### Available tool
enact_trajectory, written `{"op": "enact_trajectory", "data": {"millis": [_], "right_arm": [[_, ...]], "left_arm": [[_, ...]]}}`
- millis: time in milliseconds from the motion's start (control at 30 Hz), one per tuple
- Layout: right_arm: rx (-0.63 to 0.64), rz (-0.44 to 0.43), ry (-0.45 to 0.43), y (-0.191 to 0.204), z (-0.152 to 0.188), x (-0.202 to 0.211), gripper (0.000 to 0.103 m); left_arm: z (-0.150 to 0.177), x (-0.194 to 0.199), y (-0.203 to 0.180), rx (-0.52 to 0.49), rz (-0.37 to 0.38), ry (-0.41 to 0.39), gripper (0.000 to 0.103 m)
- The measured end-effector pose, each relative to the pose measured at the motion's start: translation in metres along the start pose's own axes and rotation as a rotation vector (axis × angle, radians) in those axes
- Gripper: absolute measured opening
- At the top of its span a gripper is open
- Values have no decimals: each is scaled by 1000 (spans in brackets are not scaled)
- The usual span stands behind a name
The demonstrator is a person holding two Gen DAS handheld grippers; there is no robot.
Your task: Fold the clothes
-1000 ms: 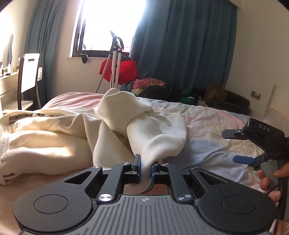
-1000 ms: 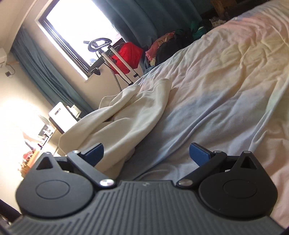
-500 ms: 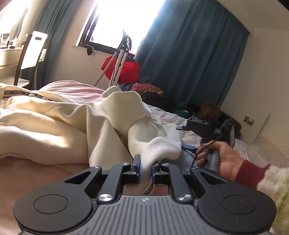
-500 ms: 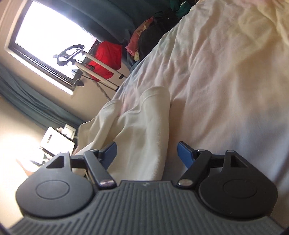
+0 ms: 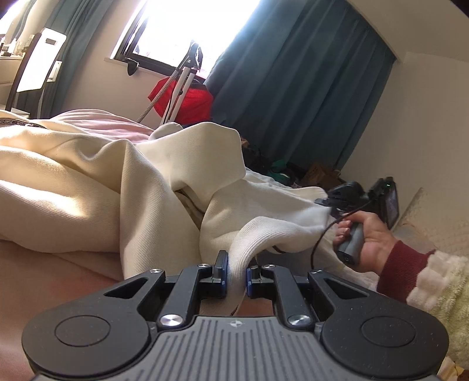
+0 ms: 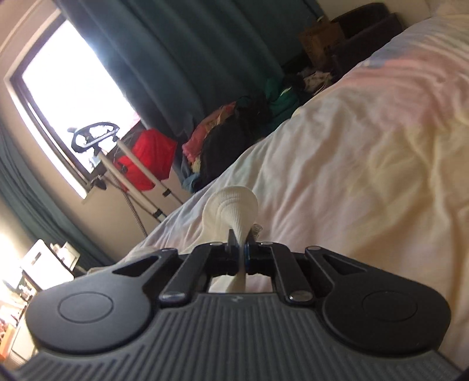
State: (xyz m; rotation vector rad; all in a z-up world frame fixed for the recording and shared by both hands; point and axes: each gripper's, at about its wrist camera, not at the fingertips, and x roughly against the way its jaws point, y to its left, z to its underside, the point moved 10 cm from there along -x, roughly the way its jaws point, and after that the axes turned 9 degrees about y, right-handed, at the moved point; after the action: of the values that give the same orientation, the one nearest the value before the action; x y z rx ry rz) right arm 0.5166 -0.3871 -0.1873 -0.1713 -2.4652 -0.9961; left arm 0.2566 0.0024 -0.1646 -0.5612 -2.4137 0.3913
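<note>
On a sunlit bed (image 6: 366, 164), you hold a cream sweatshirt (image 5: 102, 187) by two ribbed edges at once. Your left gripper (image 5: 236, 277) is pinched tight on a ribbed band of the garment, apparently a cuff or hem, the white knit squeezed between the blue pads (image 5: 223, 272). Your right gripper (image 6: 239, 253) is likewise pressed together on a second ribbed fold, which bulges out just beyond the jaws in the right wrist view. The rest of the sweatshirt lies heaped and rumpled across the bedsheet to the left, near the window (image 5: 187, 26) side, not yet flat.

From the left wrist view, your right hand (image 5: 366, 234), in a maroon cuff (image 5: 401, 263) under a fluffy cream sleeve, grips its handle just beside the raised cloth. The two-point hold looks meant to let you stretch the fabric between the grippers and spread it out, so the fold can begin from a straight edge. With the body still bunched, the task appears to be at an early stage. Behind, teal curtains (image 5: 299, 96) and a pile of clothes (image 6: 234, 132) frame the scene.
</note>
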Motion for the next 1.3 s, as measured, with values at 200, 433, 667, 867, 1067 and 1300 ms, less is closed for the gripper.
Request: {"op": "enact_trajectory", "data": {"millis": [200, 433, 667, 867, 1067, 1300], "right_arm": [[-264, 108, -92, -102, -1, 111, 7], [-363, 153, 65, -159, 17, 133, 6], [-217, 131, -119, -135, -78, 167, 6], [-241, 257, -216, -214, -84, 199, 6], [-366, 373, -72, -281, -13, 183, 9], [-204, 397, 26, -245, -8, 198, 39]], "left_arm": [[22, -5, -19, -77, -21, 64, 16], [37, 2, -29, -82, -25, 143, 23], [49, 23, -60, -74, 130, 170, 49], [51, 17, -64, -43, 169, 189, 49], [41, 11, -33, 122, 159, 184, 51], [24, 18, 17, 332, 101, 135, 59]]}}
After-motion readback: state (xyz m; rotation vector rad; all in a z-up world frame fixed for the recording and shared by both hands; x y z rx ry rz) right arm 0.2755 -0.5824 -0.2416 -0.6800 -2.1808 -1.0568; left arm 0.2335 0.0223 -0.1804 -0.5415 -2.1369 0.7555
